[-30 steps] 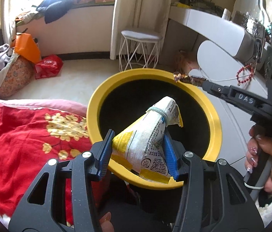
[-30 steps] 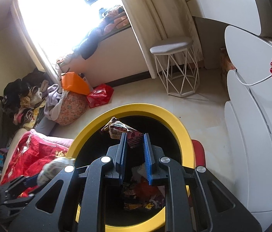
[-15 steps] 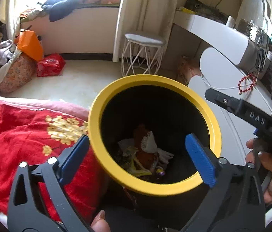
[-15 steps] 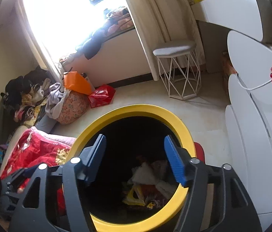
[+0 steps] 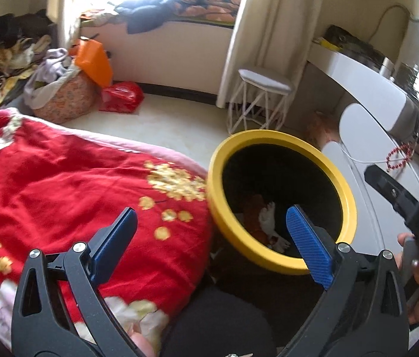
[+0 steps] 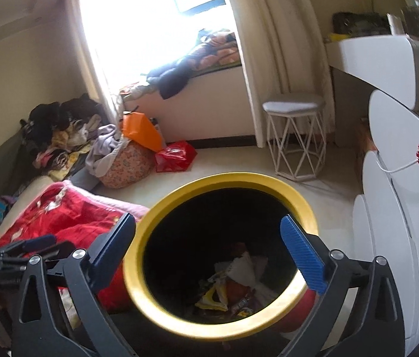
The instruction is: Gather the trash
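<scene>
Item, trash: my left claw and right claw have just spread wide and hang empty, both wrappers now lying among the trash inside the yellow-rimmed bin, so this load is delivered.

Both views are lit by daylight from the window, which is blown out to white glare. The bin interior is left in deep shadow. Strong fisheye bending, dark vignetted corners and slight motion blur are present.
</scene>
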